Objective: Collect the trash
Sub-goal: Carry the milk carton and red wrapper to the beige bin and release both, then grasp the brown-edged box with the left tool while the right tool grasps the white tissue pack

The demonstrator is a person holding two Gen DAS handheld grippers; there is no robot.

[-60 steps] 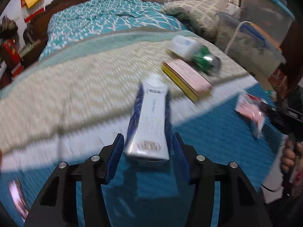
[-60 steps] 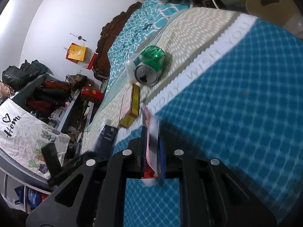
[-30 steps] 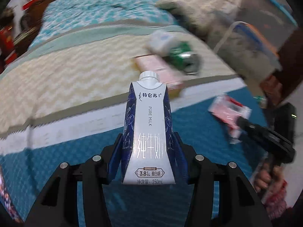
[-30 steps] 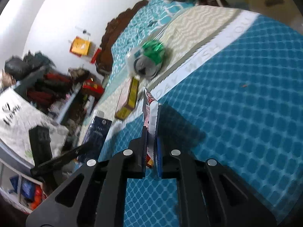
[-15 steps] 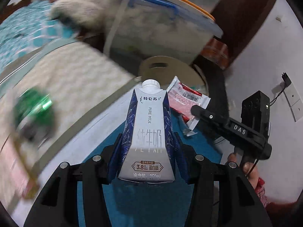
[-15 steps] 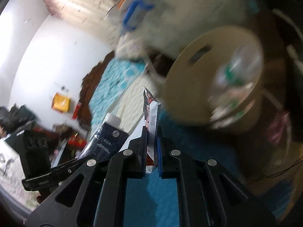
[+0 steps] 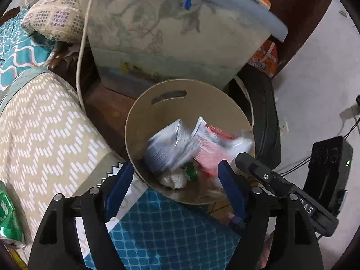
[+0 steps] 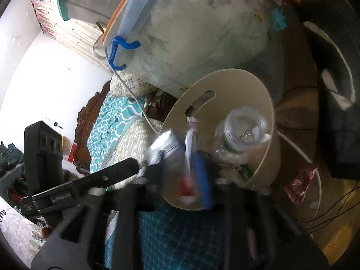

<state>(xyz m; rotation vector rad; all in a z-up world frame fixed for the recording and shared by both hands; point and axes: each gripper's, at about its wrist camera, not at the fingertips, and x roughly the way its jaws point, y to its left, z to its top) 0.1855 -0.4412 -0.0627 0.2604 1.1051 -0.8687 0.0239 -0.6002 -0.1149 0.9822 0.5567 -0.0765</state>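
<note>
A beige round bin (image 7: pixel 144 121) stands on the floor beside the bed. My left gripper (image 7: pixel 174 186) hangs over its near rim, jaws opening with nothing between the blue pads. Below them the white and navy milk carton (image 7: pixel 168 150) and the red snack wrapper (image 7: pixel 216 144) are blurred, dropping loose into the bin. In the right wrist view my right gripper (image 8: pixel 180 180) is blurred at the bin (image 8: pixel 225 85), jaws opening, and the wrapper (image 8: pixel 189 153) slips free between them. A clear plastic bottle (image 8: pixel 243 130) lies inside.
A big translucent storage box (image 7: pixel 180 33) with a blue handle stands behind the bin, a patterned pillow (image 7: pixel 51 15) to its left. A green can (image 7: pixel 9 216) lies on the beige bedspread. A black case (image 7: pixel 265 117) and cables crowd the floor at right.
Both grippers swung off the bed to over the bin. The left jaws let go of the milk carton and the right jaws let go of the wrapper; both items are falling in.
</note>
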